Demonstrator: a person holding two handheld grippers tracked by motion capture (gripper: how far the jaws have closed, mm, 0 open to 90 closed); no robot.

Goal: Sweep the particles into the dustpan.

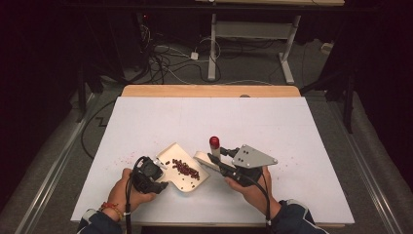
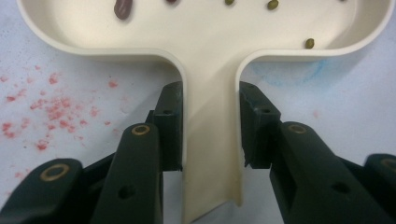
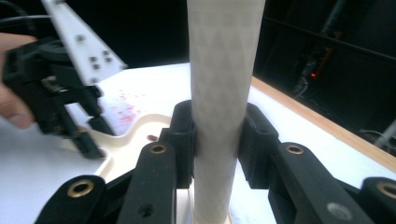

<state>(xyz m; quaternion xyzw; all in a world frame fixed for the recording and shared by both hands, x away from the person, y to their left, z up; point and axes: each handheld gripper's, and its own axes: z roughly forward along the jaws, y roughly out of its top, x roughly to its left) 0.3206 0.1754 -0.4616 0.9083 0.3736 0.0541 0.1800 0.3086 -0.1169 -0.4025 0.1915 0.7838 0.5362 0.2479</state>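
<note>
— What's the biggest thing in front of you?

— The white table (image 1: 272,131). Everything else I place by the cream tray (image 1: 171,152) lying on it toward my near edge, a little left of the middle.

— And what do you have of that tray?

— My left gripper (image 2: 211,121) is closed on its flat handle (image 2: 211,140), one pad pressing each side edge. In the high view that gripper (image 1: 157,171) sits at the tray's near-left corner.

— Your other hand?

— My right gripper (image 3: 217,135) is clamped on the pale handle (image 3: 223,70) of a scoop, pads tight on both sides, the handle standing straight up between them. From above, that gripper (image 1: 220,159) is just right of the tray, with the scoop's cream bowl (image 1: 202,158) beside the tray's right rim and its red end (image 1: 214,142) sticking up.

— What's inside the tray?

— Dark red beans (image 1: 185,168) strung across its floor, plus a few small green ones (image 2: 309,43) near the handle end.

— Anything smaller?

— Red specks (image 2: 51,105) staining the table just left of the tray's handle.
</note>
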